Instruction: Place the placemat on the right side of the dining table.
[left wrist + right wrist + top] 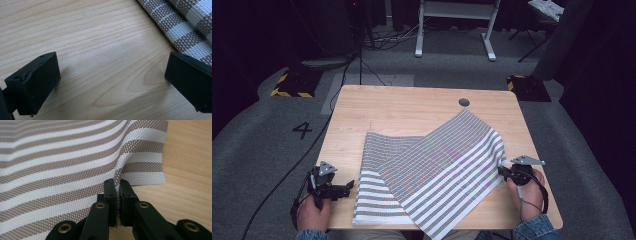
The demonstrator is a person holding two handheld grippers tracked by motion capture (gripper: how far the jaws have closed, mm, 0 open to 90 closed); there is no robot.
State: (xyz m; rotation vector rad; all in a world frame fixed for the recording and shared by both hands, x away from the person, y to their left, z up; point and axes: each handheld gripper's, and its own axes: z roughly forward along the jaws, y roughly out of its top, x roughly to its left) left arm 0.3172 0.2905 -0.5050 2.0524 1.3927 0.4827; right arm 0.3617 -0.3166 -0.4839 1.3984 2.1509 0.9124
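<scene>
mat [432,170]: brown-and-white stripes, woven | table [402,107]: light wood grain | claws: black

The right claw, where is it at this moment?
In the high view the right claw is at the table's right side, shut on the right edge of the striped mat.

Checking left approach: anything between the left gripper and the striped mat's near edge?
Nothing visible. The left gripper stands open over bare table, with only wood between its jaws and the striped mat edge. The right gripper is shut on the mat's opposite edge.
</scene>
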